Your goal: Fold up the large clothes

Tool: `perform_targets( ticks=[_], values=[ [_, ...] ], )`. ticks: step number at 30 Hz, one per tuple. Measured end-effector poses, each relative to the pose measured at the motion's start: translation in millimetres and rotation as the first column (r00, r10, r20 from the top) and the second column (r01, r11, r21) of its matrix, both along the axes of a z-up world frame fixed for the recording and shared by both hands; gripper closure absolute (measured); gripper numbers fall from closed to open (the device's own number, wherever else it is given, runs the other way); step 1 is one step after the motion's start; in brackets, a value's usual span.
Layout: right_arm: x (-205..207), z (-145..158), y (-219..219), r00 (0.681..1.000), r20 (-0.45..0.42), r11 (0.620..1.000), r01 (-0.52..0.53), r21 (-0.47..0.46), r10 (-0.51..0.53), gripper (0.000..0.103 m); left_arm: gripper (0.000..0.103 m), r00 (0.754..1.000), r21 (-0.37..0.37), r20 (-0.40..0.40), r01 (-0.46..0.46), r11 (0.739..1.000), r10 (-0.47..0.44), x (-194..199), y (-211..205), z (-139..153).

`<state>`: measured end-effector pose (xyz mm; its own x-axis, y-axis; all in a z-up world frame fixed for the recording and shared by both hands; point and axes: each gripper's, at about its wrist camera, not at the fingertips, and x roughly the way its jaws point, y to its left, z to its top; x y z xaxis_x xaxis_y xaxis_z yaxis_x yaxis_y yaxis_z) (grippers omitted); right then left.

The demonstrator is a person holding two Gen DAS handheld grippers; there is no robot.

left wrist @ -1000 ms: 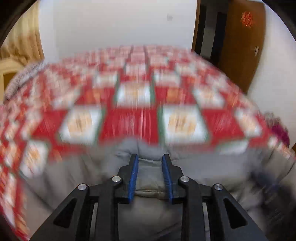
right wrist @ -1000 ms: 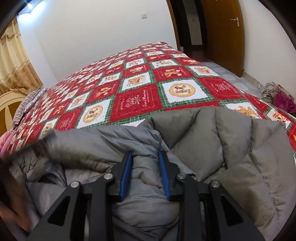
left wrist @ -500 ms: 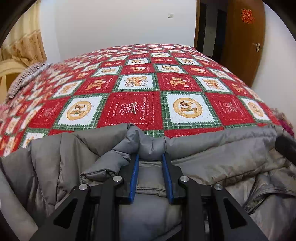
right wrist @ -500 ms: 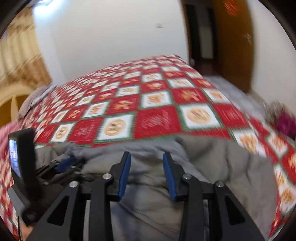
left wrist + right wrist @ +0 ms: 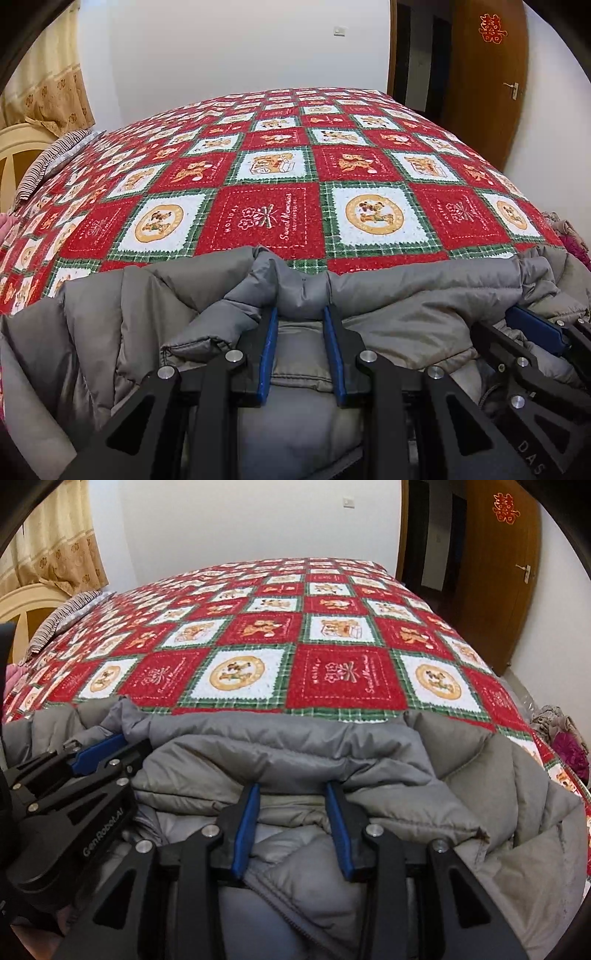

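Grip on both sides of one fold edge.
Left gripper (image 5: 301,314) pinches the grey down jacket (image 5: 388,317) at lower centre; right gripper (image 5: 291,788) straddles its hem, pads seemingly slack. Judgement: close firmly, then carry evenly over the quilt (image 5: 332,627) beyond.

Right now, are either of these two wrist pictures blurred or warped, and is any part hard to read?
Left wrist view: sharp, but fisheye bows the red checked patchwork bedspread and darkens the corners. Right wrist view: equally sharp and bowed; the puffy grey quilted jacket is evenly lit, without glare.
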<state>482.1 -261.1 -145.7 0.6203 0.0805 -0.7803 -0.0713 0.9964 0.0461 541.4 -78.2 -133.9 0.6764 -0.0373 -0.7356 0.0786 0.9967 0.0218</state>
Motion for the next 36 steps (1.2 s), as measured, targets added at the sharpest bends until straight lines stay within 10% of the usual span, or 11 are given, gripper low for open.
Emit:
perform_targets(
  ticks=[5,10,15,36],
  values=[
    [-30.7,26.1,-35.5,0.980,0.134,0.983,0.133,0.127,-0.150,0.065,0.076,1.000,-0.013,0.001,-0.001,1.000,0.001,-0.2,1.5,0.4],
    [-27.2,2.8,-72.9,0.973,-0.001,0.942,0.223,0.251,-0.230,0.072,0.076,1.000,-0.011,0.001,-0.001,1.000,0.001,0.3,0.9,0.7],
    [-19.2,3.5,-48.8,0.974,0.020,0.971,0.222,0.094,-0.225,0.069,0.076,1.000,0.000,0.002,-0.002,1.000,0.002,-0.5,1.1,1.0],
    [-14.8,1.7,-42.1,0.976,0.026,0.976,0.216,0.003,-0.216,0.062,0.075,1.000,0.093,0.003,-0.004,0.996,0.003,-0.5,-11.2,1.6]
  ],
)
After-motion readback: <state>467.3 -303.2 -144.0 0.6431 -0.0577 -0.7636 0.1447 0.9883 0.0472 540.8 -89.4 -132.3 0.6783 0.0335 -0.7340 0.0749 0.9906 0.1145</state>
